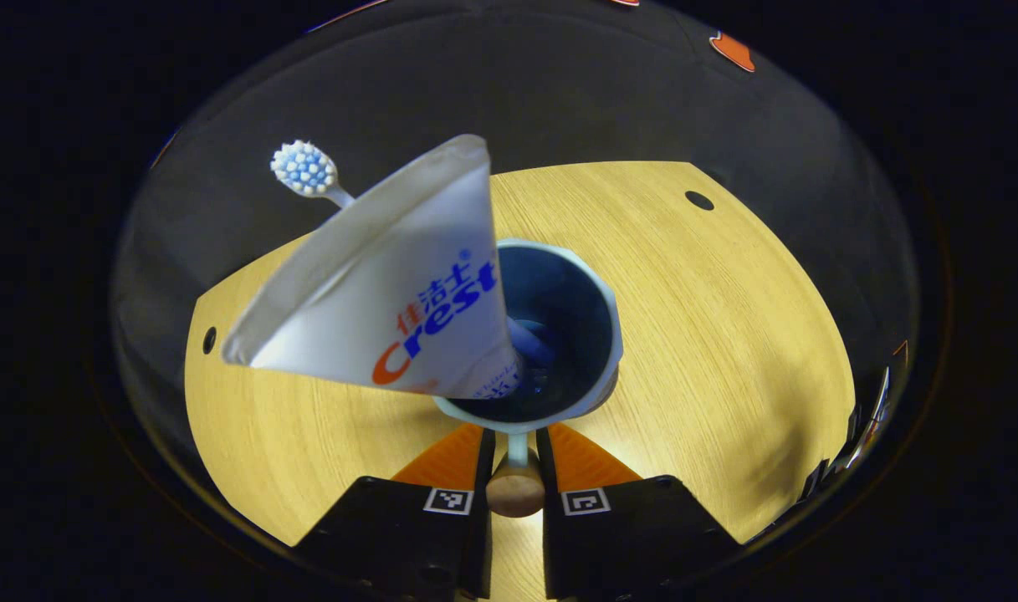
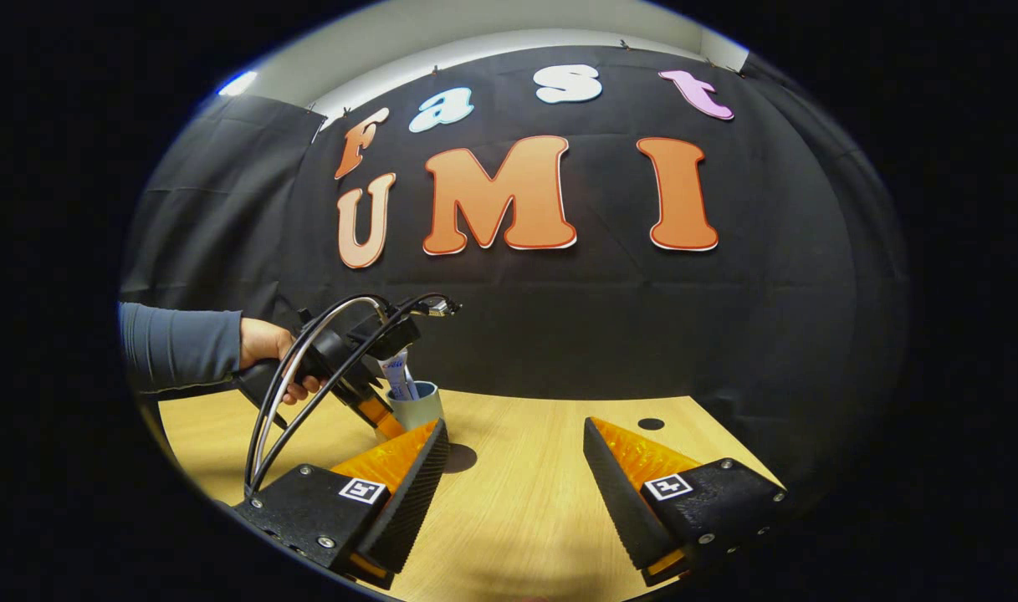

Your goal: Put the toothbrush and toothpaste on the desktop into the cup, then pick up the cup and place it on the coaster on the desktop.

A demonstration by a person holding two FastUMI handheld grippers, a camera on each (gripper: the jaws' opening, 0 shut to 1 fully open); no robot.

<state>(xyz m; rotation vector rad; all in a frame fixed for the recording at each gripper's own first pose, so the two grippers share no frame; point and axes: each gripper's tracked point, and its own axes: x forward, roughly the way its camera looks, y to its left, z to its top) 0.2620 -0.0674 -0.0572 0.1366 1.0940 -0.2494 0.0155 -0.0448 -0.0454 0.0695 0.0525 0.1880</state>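
Cup is sitting directly ahead of the left gripper, whose two fingers are closing on the cup's handle at the near rim, with the rounded wooden end of the handle lying between them. Toothpaste is standing inside the cup, cap end down, its flat crimped end leaning up and to the left over the rim. Toothbrush is also resting in the cup, its bristled head showing above and behind the tube. Desktop is extending broadly to the right of the cup, reaching a curved far edge; two small dark holes are lying near that edge. In the right gripper view, the right gripper is hovering low over the desktop with its fingers spread wide, grasping nothing. Farther left there, a hand is gripping the left gripper beside the cup, well apart from the right gripper, with bare wood lying between them.
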